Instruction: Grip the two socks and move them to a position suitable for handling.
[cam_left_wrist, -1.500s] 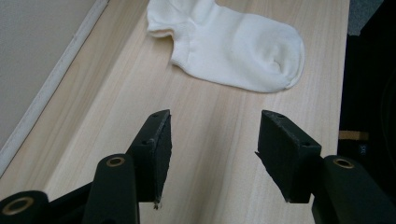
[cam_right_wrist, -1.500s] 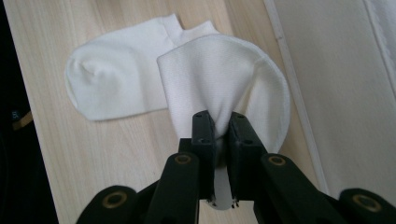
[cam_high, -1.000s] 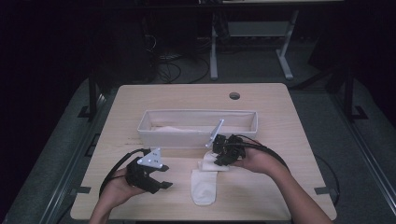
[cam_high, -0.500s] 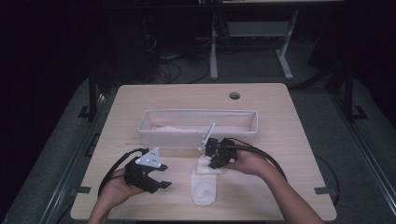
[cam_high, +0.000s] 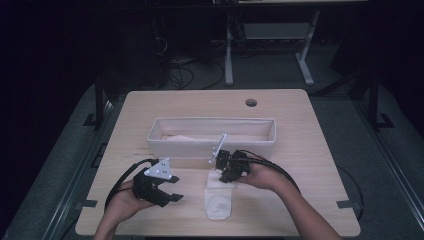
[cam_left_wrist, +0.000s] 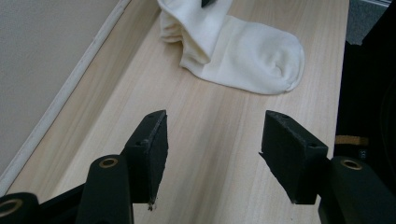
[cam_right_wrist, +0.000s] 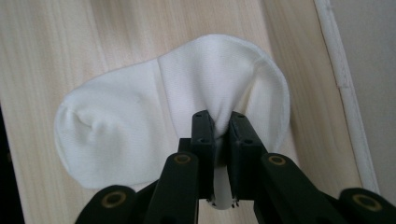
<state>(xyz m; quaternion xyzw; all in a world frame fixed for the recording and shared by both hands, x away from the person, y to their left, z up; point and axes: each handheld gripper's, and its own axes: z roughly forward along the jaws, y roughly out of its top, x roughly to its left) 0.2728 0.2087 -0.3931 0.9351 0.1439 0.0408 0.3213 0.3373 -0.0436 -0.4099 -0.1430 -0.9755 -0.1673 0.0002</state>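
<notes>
Since the frame a second earlier, my right claw (cam_high: 226, 173) had slid left and toward me from just in front of the bin (cam_high: 212, 145), and the cuff end of the sock (cam_high: 219, 201) had come along with it; my left claw (cam_high: 170, 194) had barely shifted.

The wooden table (cam_high: 310, 150) held a long white fabric bin lying crosswise near its middle. Just in front of the bin, toward me, lay the white sock. Its long axis ran roughly away from me: the rounded toe pointed at my edge of the table, the cuff pointed at the bin.

In the right gripper view, my right claw (cam_right_wrist: 222, 126) was pinched almost shut on a fold of the sock (cam_right_wrist: 154, 116) near the cuff, the cloth bunched between the jaws. In the left gripper view, my left claw (cam_left_wrist: 212, 140) stood wide open and held nothing, low over bare wood, with the sock (cam_left_wrist: 247, 51) lying near but apart.

I judged the step to be folding the cuff over toward the toe. The next move called for carrying the cuff low over the foot, then releasing it.
</notes>
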